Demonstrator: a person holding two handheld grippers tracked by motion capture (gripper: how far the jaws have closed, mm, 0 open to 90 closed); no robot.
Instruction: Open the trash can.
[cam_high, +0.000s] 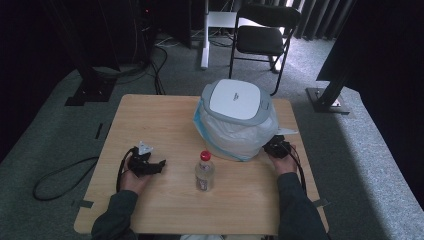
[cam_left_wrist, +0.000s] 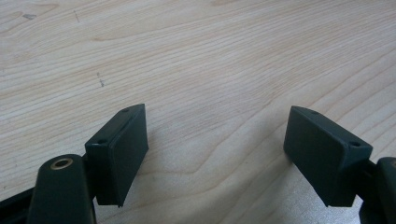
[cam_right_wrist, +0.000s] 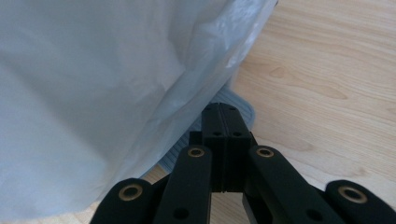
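A bin with a grey and white lid (cam_high: 235, 100) stands at the middle back of the wooden table (cam_high: 150, 115), lined with a white plastic bag (cam_high: 230, 132) that bulges over its sides. In front of it stands a clear bottle with a red cap (cam_high: 204, 171). My right gripper (cam_high: 276, 146) is at the bag's right side. In the right gripper view its jaws (cam_right_wrist: 226, 109) are shut, tips against the bag (cam_right_wrist: 93, 93) and the bin's grey base (cam_right_wrist: 246, 111). My left gripper (cam_high: 161, 164) rests left of the bottle, open over bare wood (cam_left_wrist: 215, 135).
A black folding chair (cam_high: 262, 35) and a white post (cam_high: 205, 35) stand on the floor behind the table. Black stand feet (cam_high: 327, 97) sit to the right, and cables (cam_high: 60, 175) lie on the carpet to the left. A white strip of bag (cam_high: 286, 132) sticks out by the right gripper.
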